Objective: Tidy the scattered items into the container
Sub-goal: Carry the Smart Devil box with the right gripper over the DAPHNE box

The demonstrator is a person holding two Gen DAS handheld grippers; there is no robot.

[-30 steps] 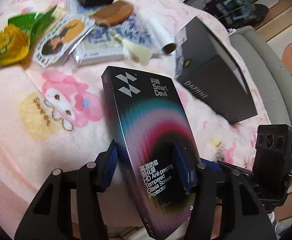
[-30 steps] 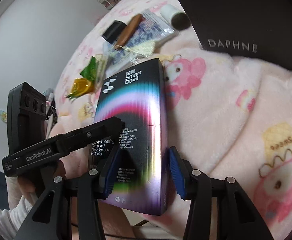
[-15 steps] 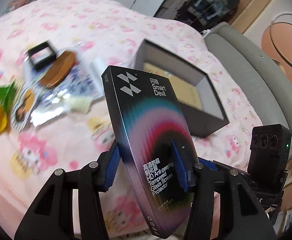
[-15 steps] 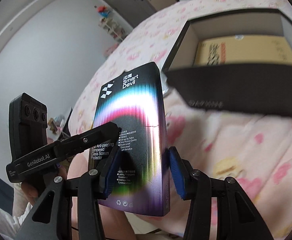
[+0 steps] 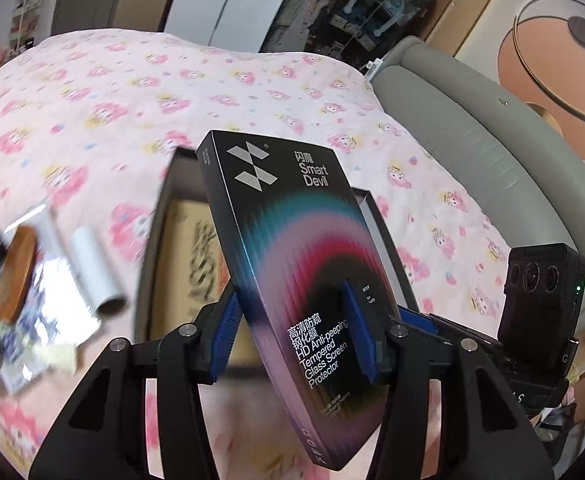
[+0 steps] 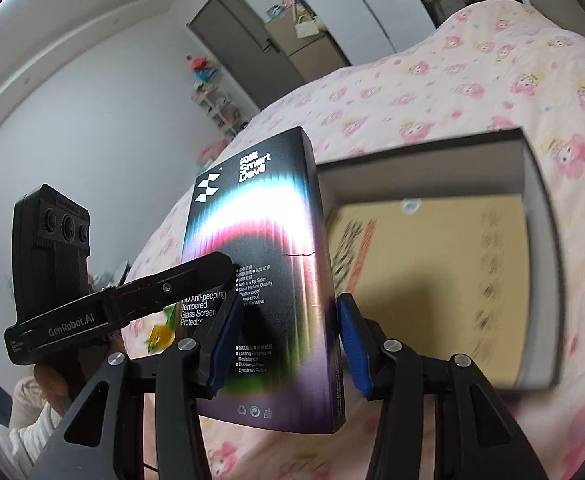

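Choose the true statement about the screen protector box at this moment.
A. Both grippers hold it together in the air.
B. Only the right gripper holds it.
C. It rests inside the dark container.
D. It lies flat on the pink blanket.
A: the left gripper and the right gripper each clamp the screen protector box, which hangs above the blanket near the open dark container.

Both wrist views angle down, close (opposite sides), sharing the screen-protector box [image 5: 292, 248] and open container [image 6: 540, 184].
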